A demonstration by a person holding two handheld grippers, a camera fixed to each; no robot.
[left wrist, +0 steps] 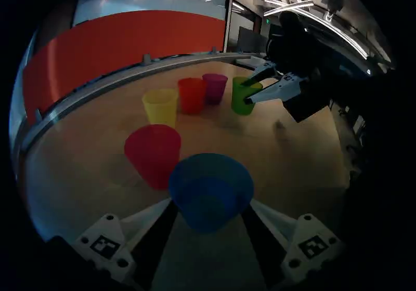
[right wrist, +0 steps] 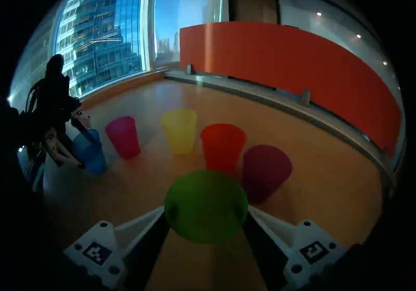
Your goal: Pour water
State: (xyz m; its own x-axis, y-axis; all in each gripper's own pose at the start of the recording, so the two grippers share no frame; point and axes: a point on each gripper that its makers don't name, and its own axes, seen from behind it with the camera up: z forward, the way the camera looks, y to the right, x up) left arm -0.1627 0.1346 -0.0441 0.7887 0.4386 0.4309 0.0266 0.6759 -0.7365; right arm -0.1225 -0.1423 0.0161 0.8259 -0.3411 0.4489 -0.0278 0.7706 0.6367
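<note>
Left tongs (left wrist: 210,203): clenched on the blue cup (left wrist: 210,192), one white finger pressed to each flank, at the lower centre of the left gripper view.
Right tongs (right wrist: 206,214): clenched on the green cup (right wrist: 206,205) in the same way, at the lower centre of the right gripper view.
Finger build: white, wedge-shaped, each with a black-and-white square marker (left wrist: 105,245) near its base.
Cup form: smooth, matt, plastic-looking tumblers, round-mouthed and narrowing toward the foot.
Cup contents: cannot tell.
Table (left wrist: 301,150): pale wood with a faint sheen.
Free cups, left gripper view: pink-red cup (left wrist: 153,153) just up-left of the blue one; beyond it, a row of yellow cup (left wrist: 160,106), orange cup (left wrist: 191,94) and plum cup (left wrist: 214,87).
Far tongs, left gripper view: right tongs (left wrist: 246,92) at upper right, with the green cup (left wrist: 240,96) between their tips and a dark figure behind.
Free cups, right gripper view: plum cup (right wrist: 265,171), orange cup (right wrist: 222,146), yellow cup (right wrist: 180,130) and pink-red cup (right wrist: 124,135), in an arc above the green one.
Far tongs, right gripper view: left tongs (right wrist: 83,145) at far left, on the blue cup (right wrist: 92,153), beneath a person's silhouette (right wrist: 52,91).
Backdrop: orange wall panel (right wrist: 291,52) in both views; the right gripper view adds windows (right wrist: 99,36) facing glass towers.
</note>
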